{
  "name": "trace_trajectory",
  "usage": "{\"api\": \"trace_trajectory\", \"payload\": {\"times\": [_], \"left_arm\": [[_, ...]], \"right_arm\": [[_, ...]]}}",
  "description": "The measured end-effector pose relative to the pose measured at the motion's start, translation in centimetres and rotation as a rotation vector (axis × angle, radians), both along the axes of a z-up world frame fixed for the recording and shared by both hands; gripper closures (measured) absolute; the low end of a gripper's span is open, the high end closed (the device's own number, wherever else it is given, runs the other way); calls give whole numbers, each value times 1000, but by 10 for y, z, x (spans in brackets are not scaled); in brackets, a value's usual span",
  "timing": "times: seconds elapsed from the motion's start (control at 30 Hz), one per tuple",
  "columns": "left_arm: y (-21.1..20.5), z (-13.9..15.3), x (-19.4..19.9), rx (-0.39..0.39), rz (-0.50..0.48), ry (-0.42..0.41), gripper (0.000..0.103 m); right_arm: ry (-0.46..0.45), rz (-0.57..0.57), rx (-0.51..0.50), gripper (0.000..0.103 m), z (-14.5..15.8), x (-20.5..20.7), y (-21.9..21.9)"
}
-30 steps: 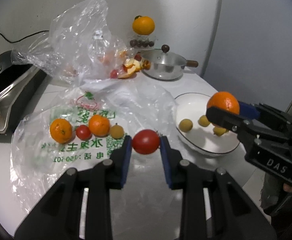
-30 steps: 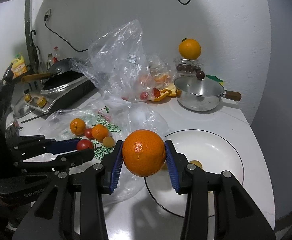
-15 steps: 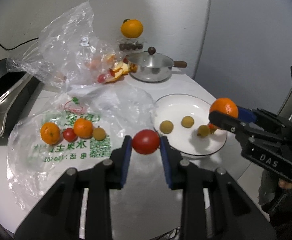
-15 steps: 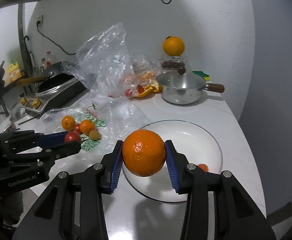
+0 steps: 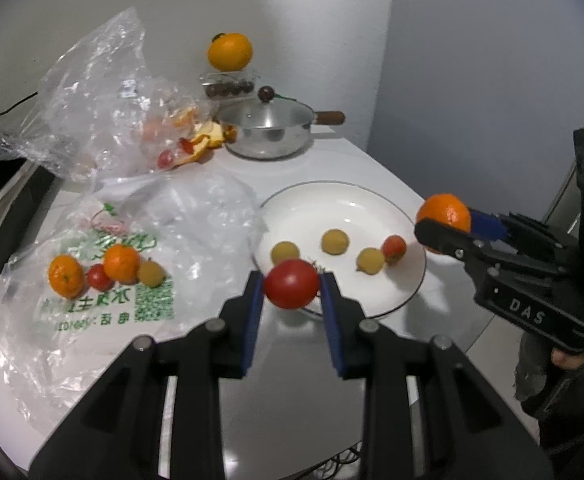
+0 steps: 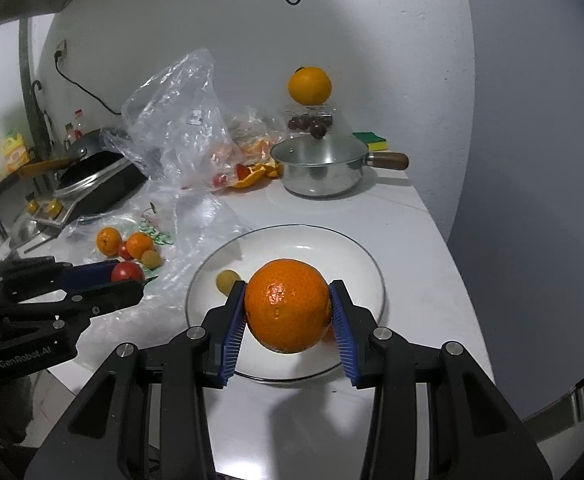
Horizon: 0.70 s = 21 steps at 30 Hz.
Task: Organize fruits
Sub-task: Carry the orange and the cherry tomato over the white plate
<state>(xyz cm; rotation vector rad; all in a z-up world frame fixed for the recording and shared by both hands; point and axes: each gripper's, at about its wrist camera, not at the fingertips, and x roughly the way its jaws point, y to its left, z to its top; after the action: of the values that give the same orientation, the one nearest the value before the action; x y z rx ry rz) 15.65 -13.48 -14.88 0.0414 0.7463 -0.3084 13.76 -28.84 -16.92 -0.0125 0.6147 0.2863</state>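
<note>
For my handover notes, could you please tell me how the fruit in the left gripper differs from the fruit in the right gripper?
The smooth red tomato in the left gripper is glossy, while the round orange mandarin in the right gripper has dimpled peel. The tomato looks smaller than the mandarin. The tomato hangs at the near rim of the white round plate, the mandarin at its right edge. Both are clamped between blue-padded fingers, off the table.
</note>
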Motion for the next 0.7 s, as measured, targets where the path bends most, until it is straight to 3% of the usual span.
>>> {"api": "trace_trajectory", "payload": {"times": [0.37, 0.7], "left_arm": [[-28, -15, 15, 7, -48, 34, 73], [-45, -34, 25, 19, -84, 65, 73]], "right_arm": [[21, -38, 31, 60, -13, 11, -35], [29, -30, 37, 60, -22, 32, -41]]}}
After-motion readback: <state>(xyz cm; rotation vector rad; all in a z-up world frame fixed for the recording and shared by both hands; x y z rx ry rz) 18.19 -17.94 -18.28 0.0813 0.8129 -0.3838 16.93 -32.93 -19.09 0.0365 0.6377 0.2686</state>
